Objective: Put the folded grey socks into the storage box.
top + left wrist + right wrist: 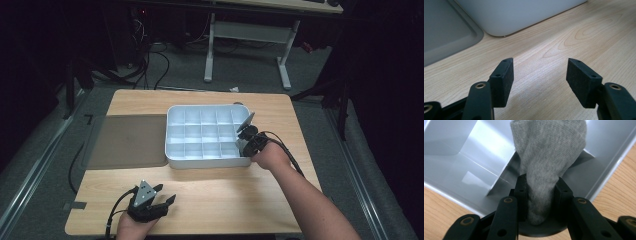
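Note:
A white tray (205, 162) divided into several compartments stands in the middle of the wooden table (225, 195). My right gripper (244, 143) is at the tray's front right corner. In the right gripper view it (541, 185) is shut on a grey knitted cloth (549, 147), which hangs into a corner compartment of the tray (474, 157). My left gripper (166, 193) rests low near the table's front edge, apart from the tray. Its jaws (540, 71) stand open over bare wood with nothing between them.
A flat grey lid (127, 140) lies on the table against the tray's left side, and its rim (446, 32) shows beside the tray's wall (524, 12) ahead of my left gripper. Beyond the table are a floor with cables and a white desk frame (285, 65).

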`<state>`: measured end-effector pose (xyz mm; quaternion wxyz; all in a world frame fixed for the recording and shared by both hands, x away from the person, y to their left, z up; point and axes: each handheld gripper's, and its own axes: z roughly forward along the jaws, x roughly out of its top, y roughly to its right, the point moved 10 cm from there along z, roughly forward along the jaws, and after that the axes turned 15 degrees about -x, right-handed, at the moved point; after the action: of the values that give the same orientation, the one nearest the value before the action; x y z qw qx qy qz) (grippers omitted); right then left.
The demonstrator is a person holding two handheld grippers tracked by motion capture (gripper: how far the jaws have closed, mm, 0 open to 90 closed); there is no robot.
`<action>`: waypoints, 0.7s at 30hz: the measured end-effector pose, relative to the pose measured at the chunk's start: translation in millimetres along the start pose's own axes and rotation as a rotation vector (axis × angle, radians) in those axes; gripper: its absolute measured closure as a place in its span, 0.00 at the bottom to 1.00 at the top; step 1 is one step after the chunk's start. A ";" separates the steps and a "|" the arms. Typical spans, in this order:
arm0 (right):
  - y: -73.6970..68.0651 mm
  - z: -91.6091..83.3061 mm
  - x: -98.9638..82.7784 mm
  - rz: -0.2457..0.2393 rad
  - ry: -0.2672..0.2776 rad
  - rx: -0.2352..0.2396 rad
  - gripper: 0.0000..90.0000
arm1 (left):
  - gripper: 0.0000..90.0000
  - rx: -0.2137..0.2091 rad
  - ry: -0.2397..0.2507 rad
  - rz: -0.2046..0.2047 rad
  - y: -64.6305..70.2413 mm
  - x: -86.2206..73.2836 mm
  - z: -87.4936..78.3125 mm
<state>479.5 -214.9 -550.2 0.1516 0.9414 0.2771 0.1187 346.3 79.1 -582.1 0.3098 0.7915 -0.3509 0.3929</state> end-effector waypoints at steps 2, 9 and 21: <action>-0.1 0.9 0.0 0.001 0.001 0.000 0.78 | 0.44 0.000 -0.007 0.009 1.5 0.1 0.1; -1.2 -5.9 2.8 -0.011 0.005 -0.011 0.67 | 0.44 0.001 -0.004 0.002 0.4 0.0 -0.6; 5.3 -25.9 9.0 0.018 0.056 0.007 0.55 | 0.44 -0.006 -0.008 0.007 2.3 0.1 0.1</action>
<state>481.4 -208.4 -523.1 0.1395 0.9407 0.2731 0.1452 344.6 77.8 -581.6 0.3092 0.7910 -0.3563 0.3897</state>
